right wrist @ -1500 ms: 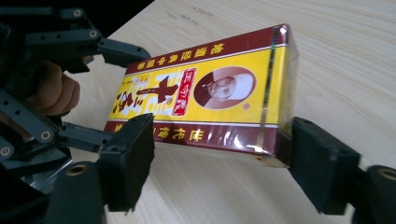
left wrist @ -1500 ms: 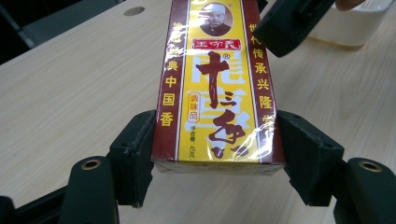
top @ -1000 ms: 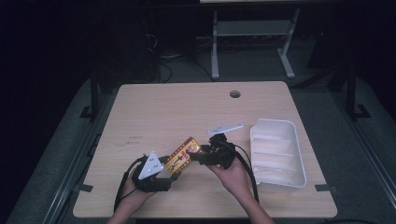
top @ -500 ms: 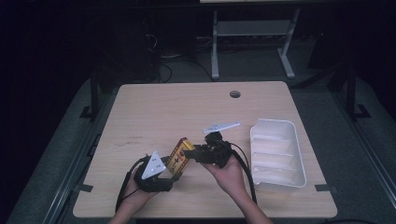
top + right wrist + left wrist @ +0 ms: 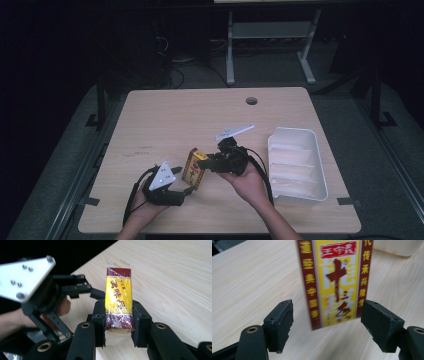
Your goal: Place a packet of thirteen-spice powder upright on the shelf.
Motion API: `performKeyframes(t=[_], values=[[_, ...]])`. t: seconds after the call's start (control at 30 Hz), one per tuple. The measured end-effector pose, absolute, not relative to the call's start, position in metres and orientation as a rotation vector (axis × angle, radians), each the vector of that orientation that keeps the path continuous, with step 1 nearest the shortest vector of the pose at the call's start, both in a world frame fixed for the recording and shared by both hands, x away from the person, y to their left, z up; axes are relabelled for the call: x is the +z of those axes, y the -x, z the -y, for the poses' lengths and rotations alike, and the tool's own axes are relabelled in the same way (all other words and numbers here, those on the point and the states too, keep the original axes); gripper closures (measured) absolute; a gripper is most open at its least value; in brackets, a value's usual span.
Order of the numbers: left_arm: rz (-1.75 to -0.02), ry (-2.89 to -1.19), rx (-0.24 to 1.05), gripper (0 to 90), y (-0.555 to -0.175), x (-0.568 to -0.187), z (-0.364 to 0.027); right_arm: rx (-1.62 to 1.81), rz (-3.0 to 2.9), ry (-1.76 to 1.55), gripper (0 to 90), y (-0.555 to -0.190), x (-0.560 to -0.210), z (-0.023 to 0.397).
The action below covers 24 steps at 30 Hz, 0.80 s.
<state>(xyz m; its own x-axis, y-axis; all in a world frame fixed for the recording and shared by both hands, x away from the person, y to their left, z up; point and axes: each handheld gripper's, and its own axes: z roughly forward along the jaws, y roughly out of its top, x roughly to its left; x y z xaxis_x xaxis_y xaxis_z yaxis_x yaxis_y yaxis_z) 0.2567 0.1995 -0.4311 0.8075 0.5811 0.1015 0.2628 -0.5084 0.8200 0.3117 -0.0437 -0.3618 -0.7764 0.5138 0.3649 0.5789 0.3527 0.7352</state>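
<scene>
- The right gripper [image 5: 117, 322] clamps the yellow-and-red seasoning box [image 5: 118, 300] at frame centre.
- The left gripper [image 5: 329, 322], spread wide, should centre on the box's lower end before closing.

Yellow-and-maroon wrapped box [image 5: 195, 167] held tilted above the table.

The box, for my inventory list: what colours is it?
The box is yellow with dark red borders and red lettering, clearest in the left gripper view.

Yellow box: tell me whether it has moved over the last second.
Yes. The yellow box, clamped in the right gripper, has swung from lying slanted to nearly upright, and it now sits slightly farther from the white tray.
</scene>
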Motion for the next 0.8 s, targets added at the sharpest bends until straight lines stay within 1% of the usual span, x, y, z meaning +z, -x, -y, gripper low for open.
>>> performKeyframes(t=[0.57, 0.8], values=[[-0.664, -2.109, 0.422, 25.0, -0.259, -0.432, -0.215, -1.334, 2.674, 0.862, 68.3, -0.323, -0.349, 0.058], [-0.674, -2.113, 0.414, 23.2, -0.259, -0.434, -0.217, -1.305, 2.716, 0.797, 68.3, -0.326, -0.342, 0.064]])
